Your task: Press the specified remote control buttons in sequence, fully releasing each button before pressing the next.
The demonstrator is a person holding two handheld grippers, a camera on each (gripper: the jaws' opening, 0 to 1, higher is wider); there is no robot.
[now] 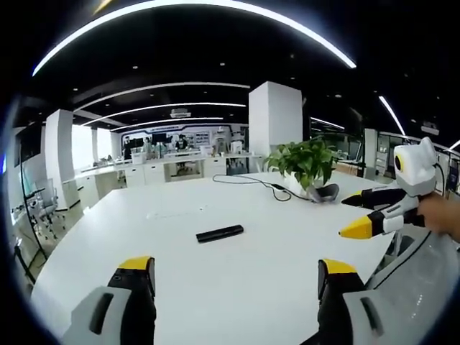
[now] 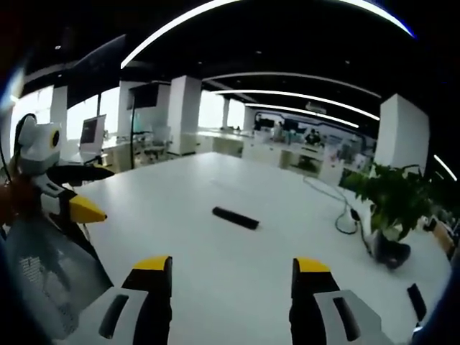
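Both sets of yellow-tipped fingers stand wide apart, holding nothing: left gripper point(image 1: 237, 277), right gripper point(image 2: 230, 273); beyond them the black remote control point(image 1: 220, 233) lies alone mid-table, well apart from either; a slanted press could skid it; farther off sit a potted plant point(image 1: 307, 162) and cable point(image 1: 251, 180); the white table point(image 1: 215, 287) offers ample room.

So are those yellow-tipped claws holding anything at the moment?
No, nothing is held. The left gripper and right gripper both stand open over the white table, and the black remote control lies untouched on it, well ahead of both.
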